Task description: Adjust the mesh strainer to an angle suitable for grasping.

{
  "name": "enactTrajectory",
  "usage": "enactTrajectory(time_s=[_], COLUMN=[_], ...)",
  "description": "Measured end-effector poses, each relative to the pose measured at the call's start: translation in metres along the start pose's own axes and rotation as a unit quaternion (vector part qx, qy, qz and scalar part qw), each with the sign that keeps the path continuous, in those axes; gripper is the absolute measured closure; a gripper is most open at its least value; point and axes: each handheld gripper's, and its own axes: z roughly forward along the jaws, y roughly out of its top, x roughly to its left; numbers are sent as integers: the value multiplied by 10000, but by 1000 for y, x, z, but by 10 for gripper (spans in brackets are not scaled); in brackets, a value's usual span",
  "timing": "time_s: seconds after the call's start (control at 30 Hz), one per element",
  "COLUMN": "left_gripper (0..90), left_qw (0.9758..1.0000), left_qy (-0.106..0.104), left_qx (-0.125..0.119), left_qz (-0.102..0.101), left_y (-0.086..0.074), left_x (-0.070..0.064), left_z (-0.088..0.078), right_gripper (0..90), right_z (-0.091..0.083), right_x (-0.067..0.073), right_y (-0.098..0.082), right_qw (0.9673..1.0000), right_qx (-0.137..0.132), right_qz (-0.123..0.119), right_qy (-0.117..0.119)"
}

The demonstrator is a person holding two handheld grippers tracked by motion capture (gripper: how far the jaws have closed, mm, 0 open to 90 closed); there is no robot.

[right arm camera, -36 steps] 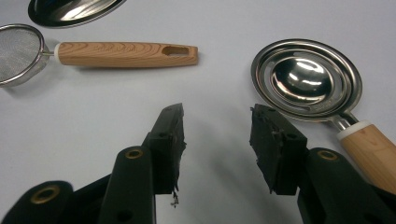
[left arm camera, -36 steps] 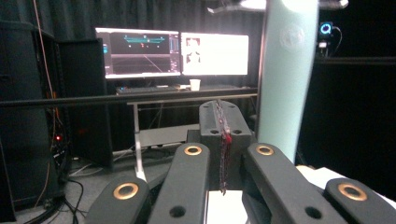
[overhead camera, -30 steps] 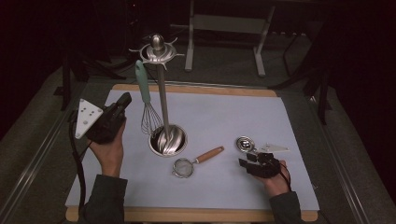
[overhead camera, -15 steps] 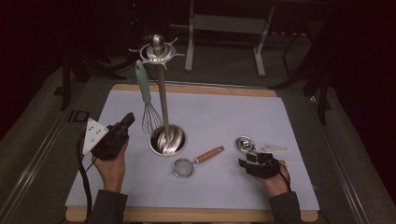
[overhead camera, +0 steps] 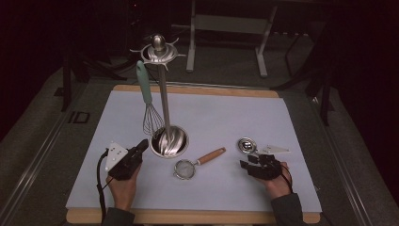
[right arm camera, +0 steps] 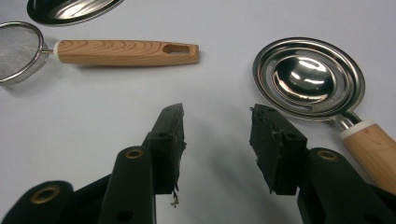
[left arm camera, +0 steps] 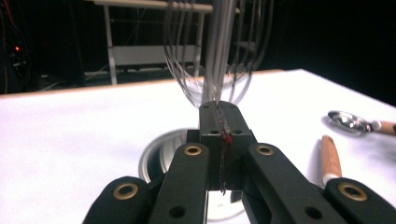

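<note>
whisk (overhead camera: 149,106) hangs beside left gripper (overhead camera: 141,148), jaws closed, low.

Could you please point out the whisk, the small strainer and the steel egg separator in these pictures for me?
Whisk (overhead camera: 150,118), high view, on its wire loops below the teal handle.
Small strainer (overhead camera: 183,168), high view, on its round mesh bowl.
Egg separator (right arm camera: 306,79), right gripper view, on its steel cup.

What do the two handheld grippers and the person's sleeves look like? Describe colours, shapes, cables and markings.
Both grippers are black with two blocky jaws on arms studded with brass-ringed rivets. The left gripper carries a pale grey three-cornered plate and trails a black cable. The right gripper has worn, frayed pads. Dark sleeves cover the wrists.
</note>
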Motion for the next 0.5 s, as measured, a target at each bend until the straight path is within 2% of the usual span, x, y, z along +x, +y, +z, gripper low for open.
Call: enactTrajectory(time_s=[0.27, 0.37, 0.5], left_gripper=[896, 896, 895], left_qw=[9990, 9978, 9953], left_qy=[-155, -263, -448], left_qx=[408, 608, 814], left_qz=[44, 81, 273], left_y=[-24, -29, -32], left_x=[-9, -14, -25], left_z=[2, 5, 9], right_gripper=[542, 542, 542], right_z=[1, 1, 1], right_x=[1, 1, 1], right_y=[0, 0, 0], right_qw=[10000, 10000, 10000], right_qx=[11, 20, 9], right_qz=[-11, -11, -18], right_qy=[1, 0, 7])
